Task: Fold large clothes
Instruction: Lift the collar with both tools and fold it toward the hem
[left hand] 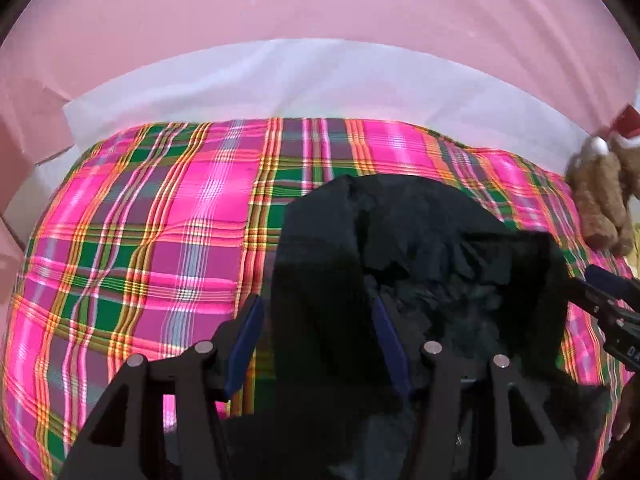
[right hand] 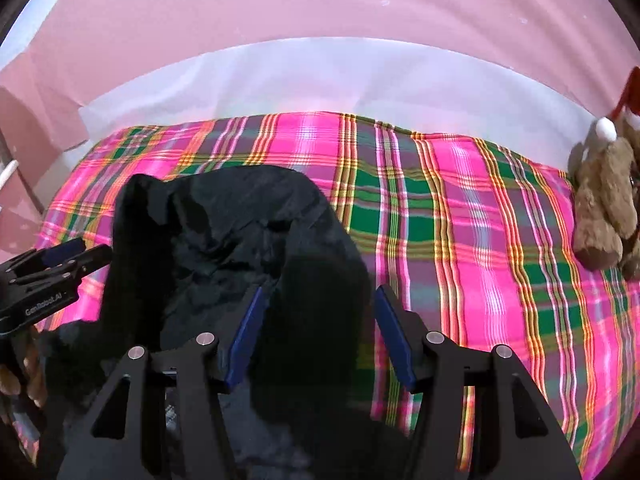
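Black garment [left hand: 420,240], soft & crumpled, bunched on plaid blanket [left hand: 140,220].

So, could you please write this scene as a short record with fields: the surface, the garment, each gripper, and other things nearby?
surface: bed with pink and green plaid cover, white sheet behind it
garment: black garment, bunched up, not yet folded
left gripper: black cloth between its fingers; grip on it unclear
right gripper: black cloth between its fingers; grip on it unclear
nearby: brown plush toy at the right edge of the bed
backdrop: pink wall
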